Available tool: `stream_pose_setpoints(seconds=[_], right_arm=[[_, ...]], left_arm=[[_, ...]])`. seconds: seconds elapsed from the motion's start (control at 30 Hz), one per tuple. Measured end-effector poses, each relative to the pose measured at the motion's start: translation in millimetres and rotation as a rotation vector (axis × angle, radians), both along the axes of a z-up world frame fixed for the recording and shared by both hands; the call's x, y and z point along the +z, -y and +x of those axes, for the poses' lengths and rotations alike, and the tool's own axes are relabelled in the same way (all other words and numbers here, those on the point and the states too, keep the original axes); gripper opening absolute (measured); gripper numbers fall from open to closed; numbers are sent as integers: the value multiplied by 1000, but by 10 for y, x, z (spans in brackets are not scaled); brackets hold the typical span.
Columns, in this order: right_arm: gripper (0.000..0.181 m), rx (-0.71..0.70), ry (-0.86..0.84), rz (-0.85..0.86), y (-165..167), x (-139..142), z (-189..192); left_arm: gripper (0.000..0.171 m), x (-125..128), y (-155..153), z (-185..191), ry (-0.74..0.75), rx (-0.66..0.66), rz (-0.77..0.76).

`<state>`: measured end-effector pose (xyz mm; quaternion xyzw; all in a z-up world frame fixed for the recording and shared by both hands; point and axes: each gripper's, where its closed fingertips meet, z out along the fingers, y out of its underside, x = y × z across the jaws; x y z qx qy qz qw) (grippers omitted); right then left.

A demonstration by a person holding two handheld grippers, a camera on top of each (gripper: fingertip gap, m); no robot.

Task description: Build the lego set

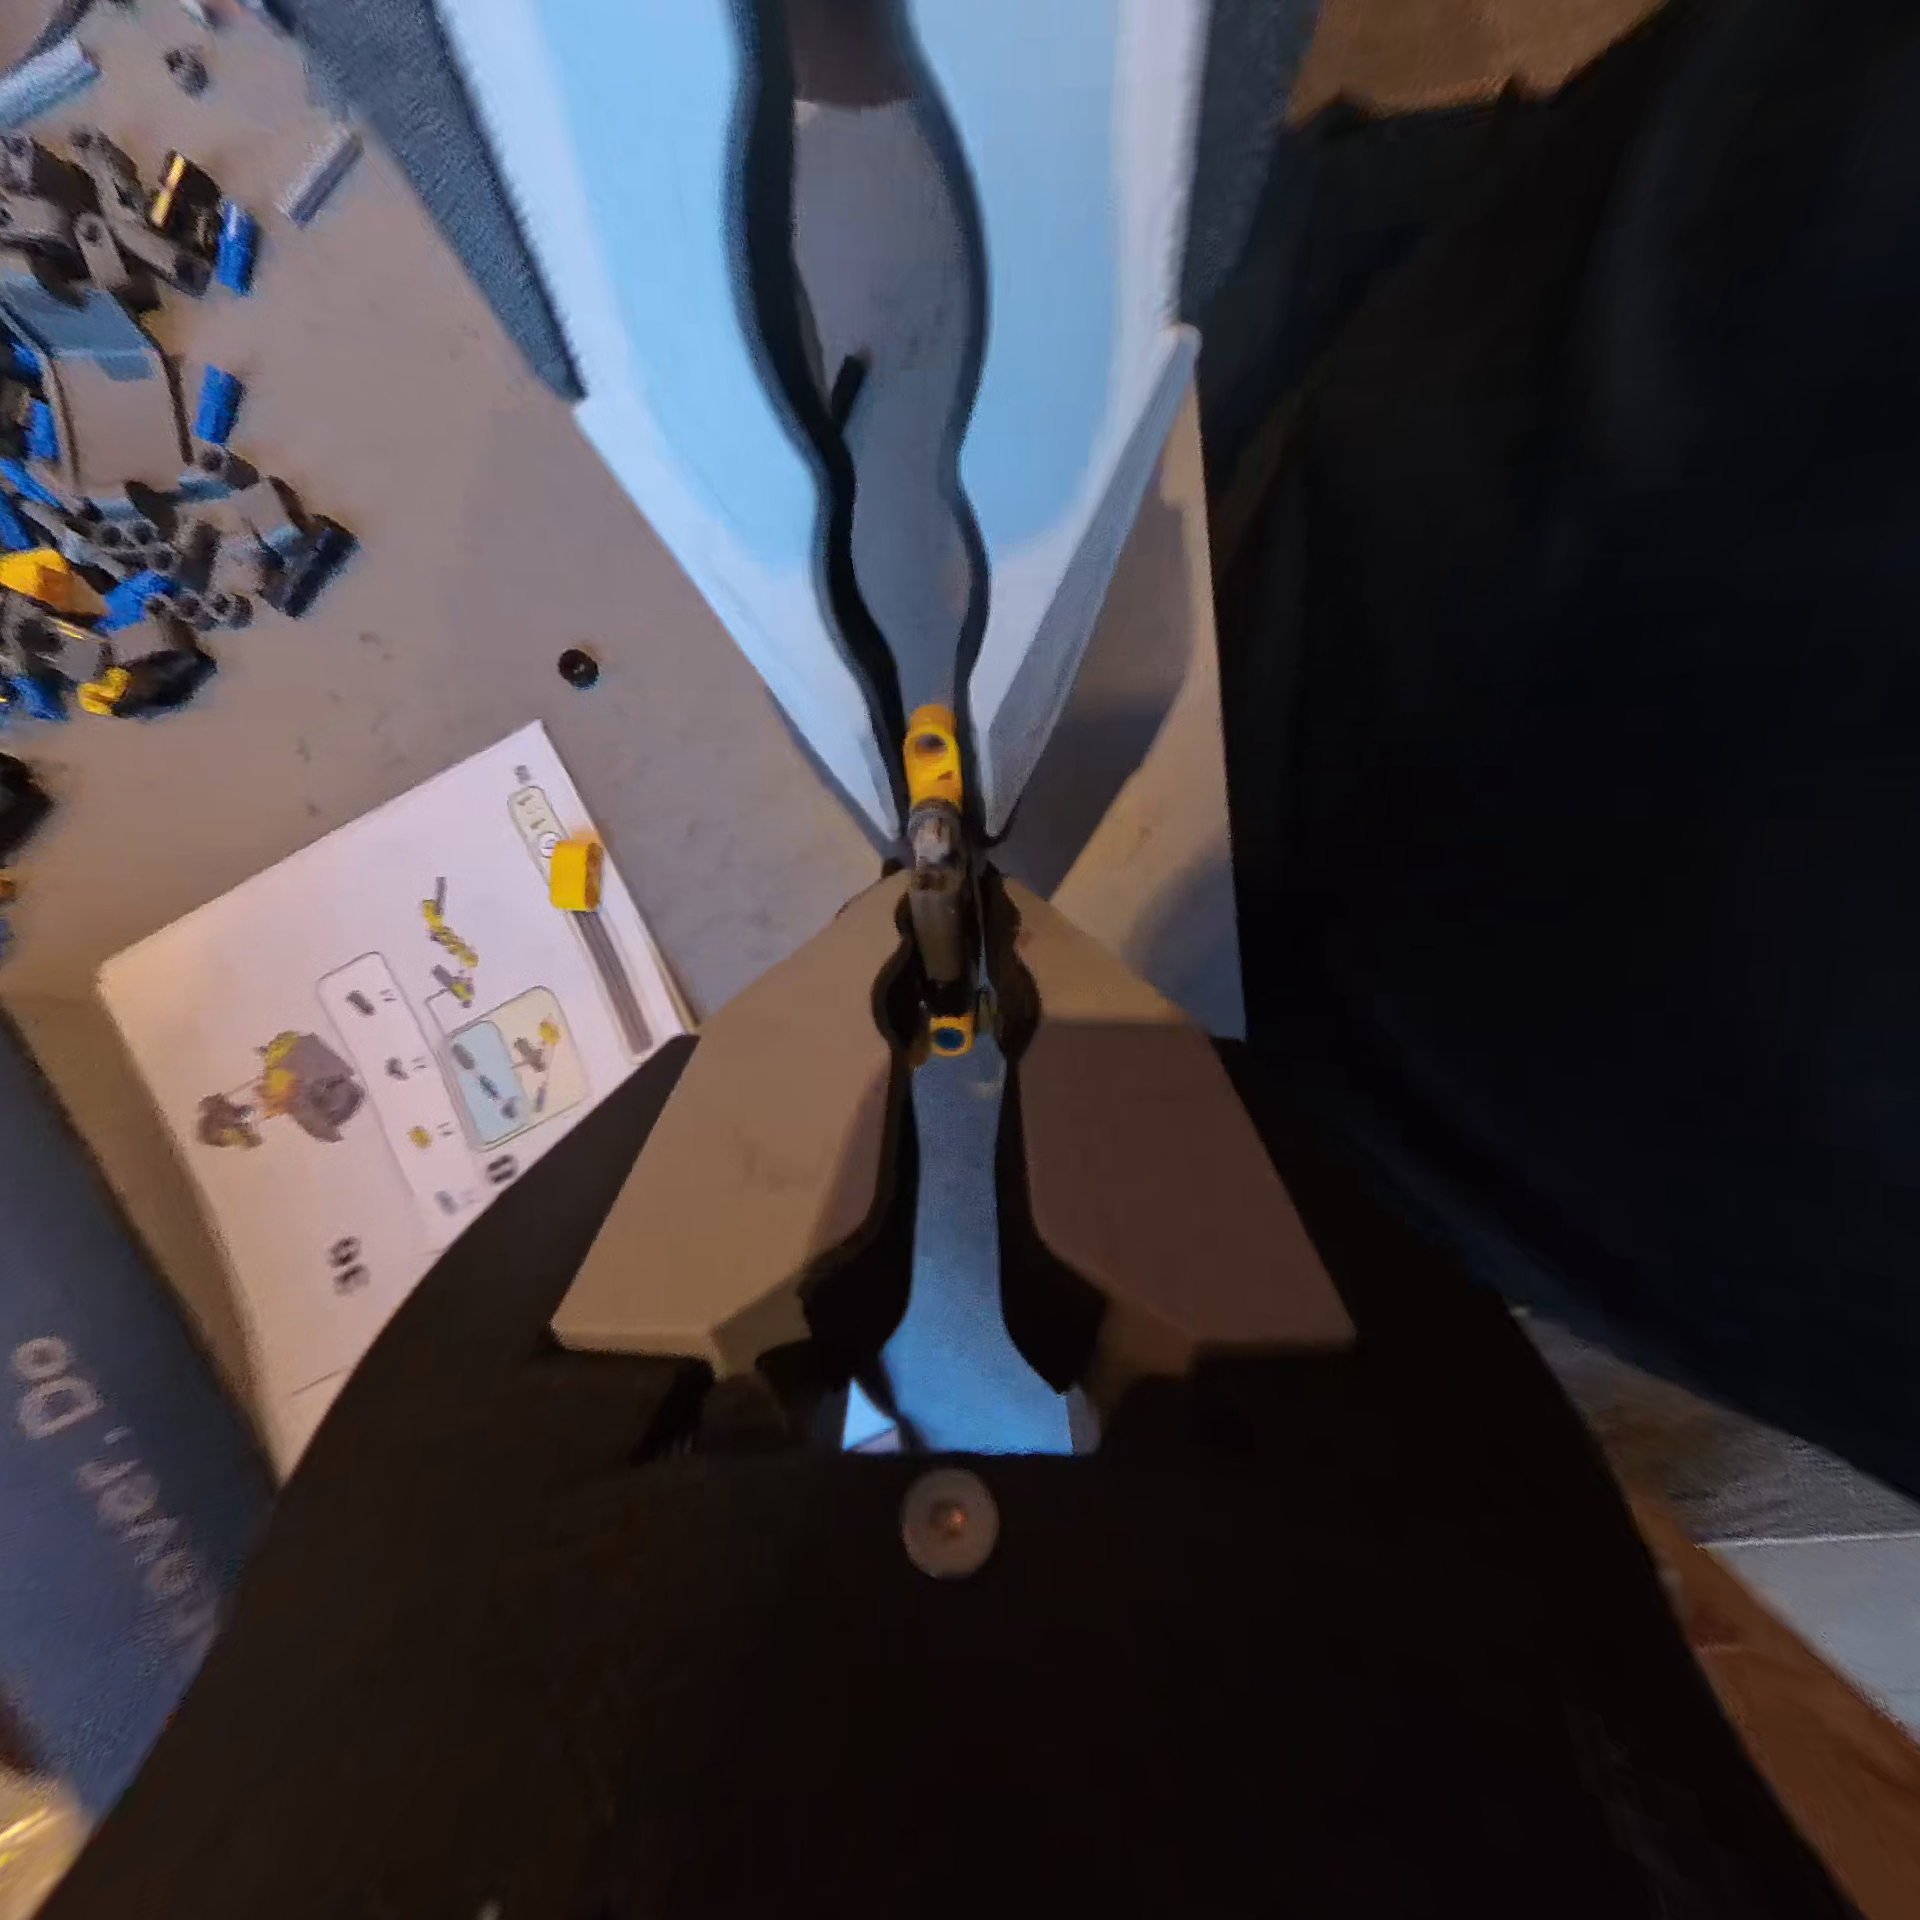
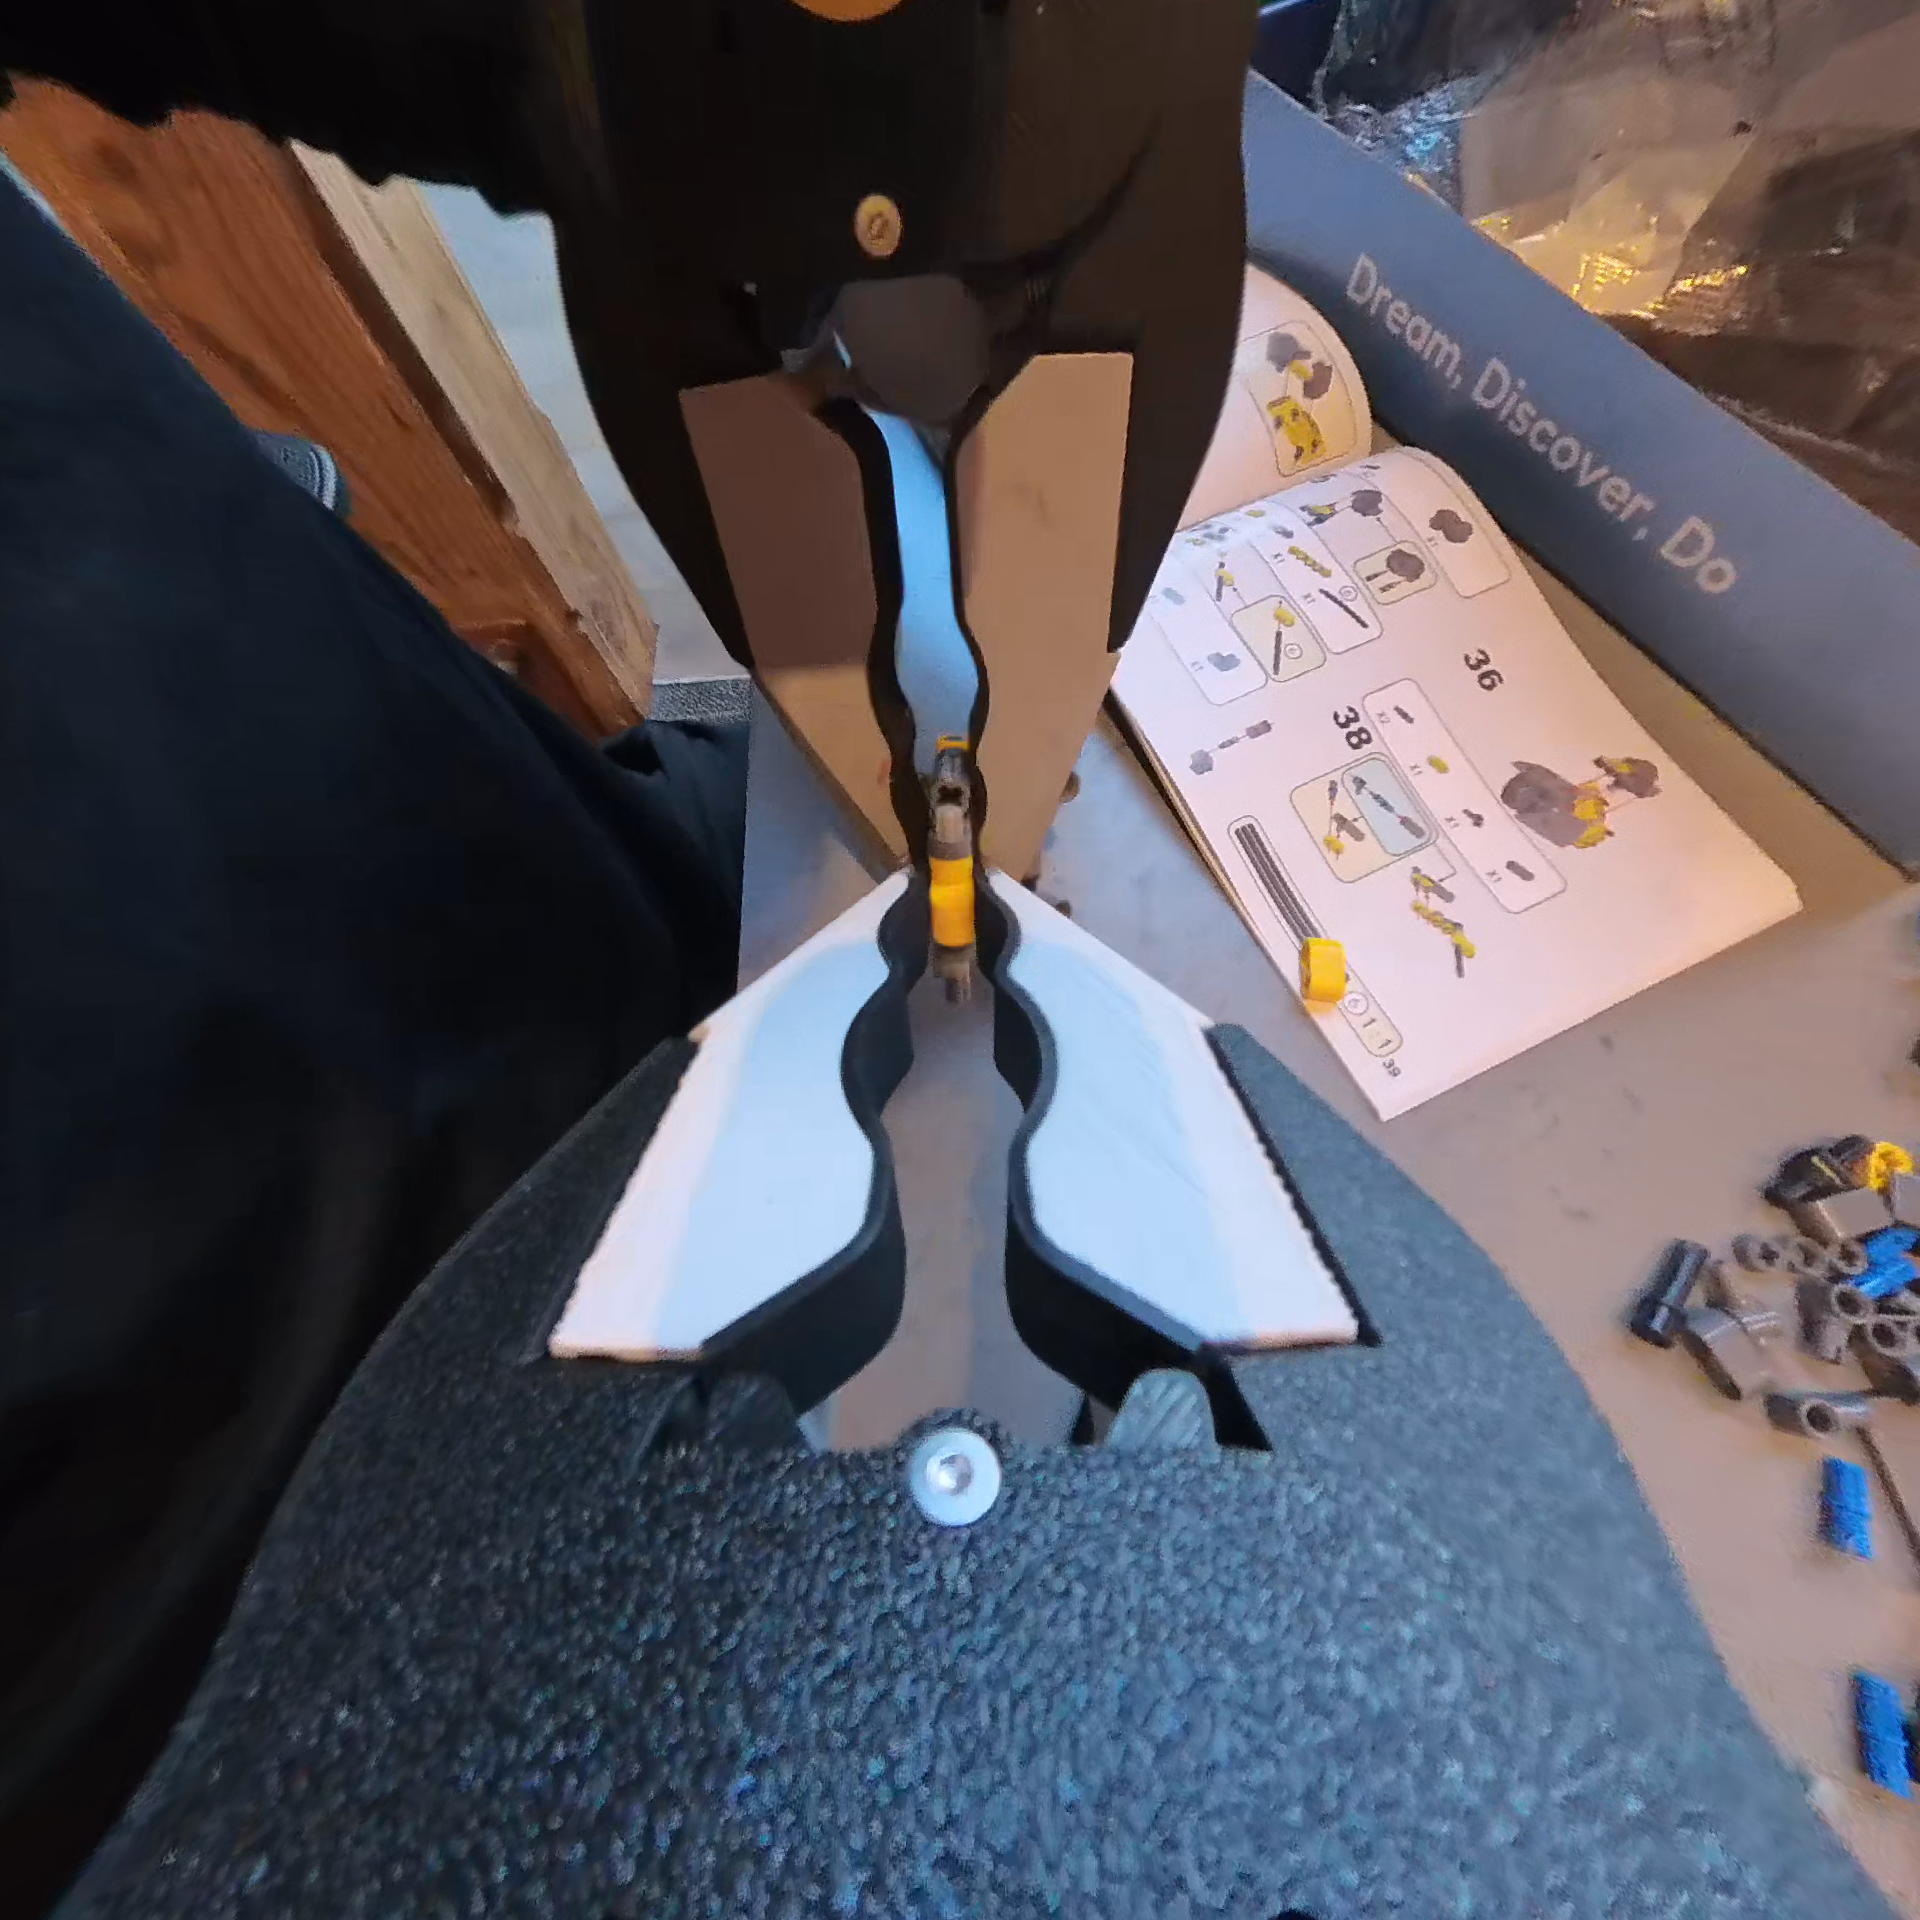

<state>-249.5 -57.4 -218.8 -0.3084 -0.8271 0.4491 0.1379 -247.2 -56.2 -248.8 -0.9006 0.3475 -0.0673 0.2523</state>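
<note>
a grey table [image 2: 1558, 1164] carries an open instruction booklet [image 2: 1455, 790], a heap of loose building-toy pieces [image 2: 1808, 1309] and a dark rolled mat [image 2: 1621, 488].

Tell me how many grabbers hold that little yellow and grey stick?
2. The right gripper, white-fingered, pinches the yellow end of the stick; the left gripper, tan-fingered, faces it and pinches the other end. No other is in view.

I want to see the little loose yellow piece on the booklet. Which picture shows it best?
The right wrist view: the yellow piece sits sharp on the instruction booklet. The left wrist view shows it too, but blurred.
</note>
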Motion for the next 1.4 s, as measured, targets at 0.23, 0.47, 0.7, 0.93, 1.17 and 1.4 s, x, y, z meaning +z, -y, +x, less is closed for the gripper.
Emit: stream_pose_setpoints(seconds=[0.23, 0.47, 0.7, 0.93, 1.17, 1.4], right_arm=[[8, -34, 15, -103, -133, 114, -32], [10, -111, 158, -219, -156, -114, -46], [8, -200, 91, -309, -381, 204, -100], [0, -241, 70, -492, -440, 252, 8], [8, -235, 58, -447, -309, 248, -110], [8, -338, -9, -196, -383, 186, -204]], left_arm=[[8, 136, -84, 8, 210, 34, -127], [7, 11, -30, 9, 317, 57, -328], [6, 222, -257, 37, 494, 192, -106], [6, 470, -128, 42, 1092, 331, 72], [6, 234, -119, 13, 943, 389, 83], [7, 224, -153, -190, 634, 479, 171]])
